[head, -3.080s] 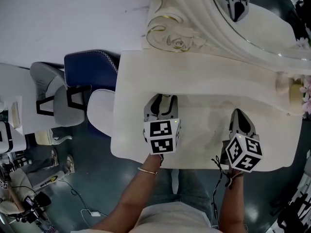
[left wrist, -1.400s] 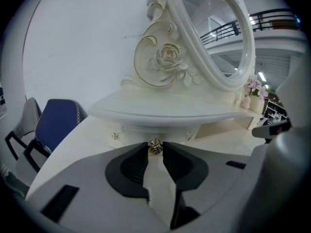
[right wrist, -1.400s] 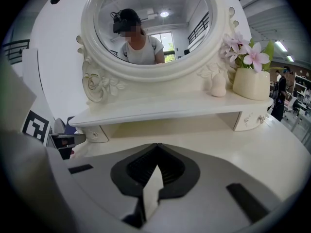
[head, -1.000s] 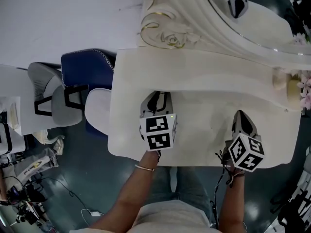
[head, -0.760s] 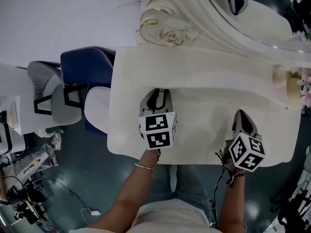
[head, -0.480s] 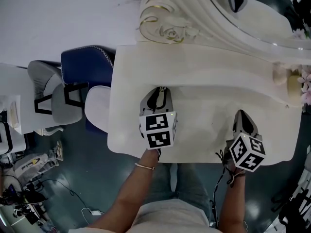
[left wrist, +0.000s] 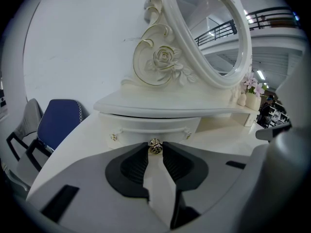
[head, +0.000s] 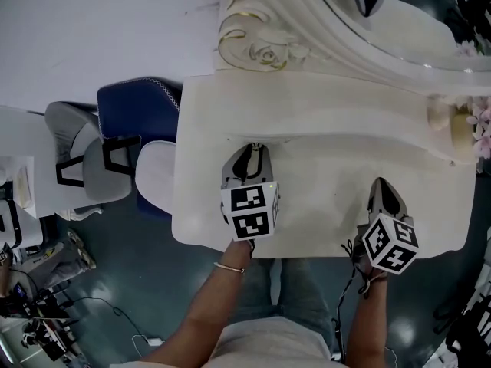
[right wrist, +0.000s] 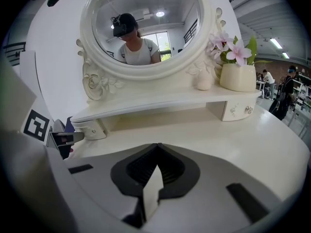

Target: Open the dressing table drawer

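no move since prev | L claw point(left wrist: 155, 146) gripping drawer knob point(left wrist: 155, 148) | R claw point(right wrist: 155, 146) clenched | vase point(right wrist: 238, 77) far right

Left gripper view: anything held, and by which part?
The left hand-held gripper is shut on the gold knob of the small drawer, pinched at its tips.
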Available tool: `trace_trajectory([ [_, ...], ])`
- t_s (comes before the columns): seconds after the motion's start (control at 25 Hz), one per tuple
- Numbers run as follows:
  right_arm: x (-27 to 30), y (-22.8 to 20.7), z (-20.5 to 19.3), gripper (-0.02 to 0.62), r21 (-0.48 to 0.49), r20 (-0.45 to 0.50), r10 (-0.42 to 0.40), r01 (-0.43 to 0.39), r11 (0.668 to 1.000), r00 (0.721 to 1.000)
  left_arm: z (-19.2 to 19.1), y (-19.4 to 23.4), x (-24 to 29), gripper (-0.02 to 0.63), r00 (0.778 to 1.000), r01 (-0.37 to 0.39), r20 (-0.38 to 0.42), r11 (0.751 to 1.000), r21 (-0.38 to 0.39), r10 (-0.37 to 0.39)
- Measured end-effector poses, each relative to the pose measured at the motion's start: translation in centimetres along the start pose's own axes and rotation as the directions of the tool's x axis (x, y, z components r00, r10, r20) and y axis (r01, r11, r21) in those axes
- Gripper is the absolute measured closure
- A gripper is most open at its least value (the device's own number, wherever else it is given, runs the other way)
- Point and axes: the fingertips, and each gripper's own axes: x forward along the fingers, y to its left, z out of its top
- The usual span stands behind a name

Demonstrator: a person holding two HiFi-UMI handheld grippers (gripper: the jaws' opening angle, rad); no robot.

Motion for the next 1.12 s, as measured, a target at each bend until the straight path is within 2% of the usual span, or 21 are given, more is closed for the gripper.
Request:
trace_trajectory([
  [1.12, -2.3, -1.2, -1.1, 0.588, 0.028, 0.017, -0.035, 0.034, 0.999, 0.999, -1.2, -0.2, -1.1, 0.502, 1.0, 0.005, -0.023, 1.0, 0.006, -0.005],
])
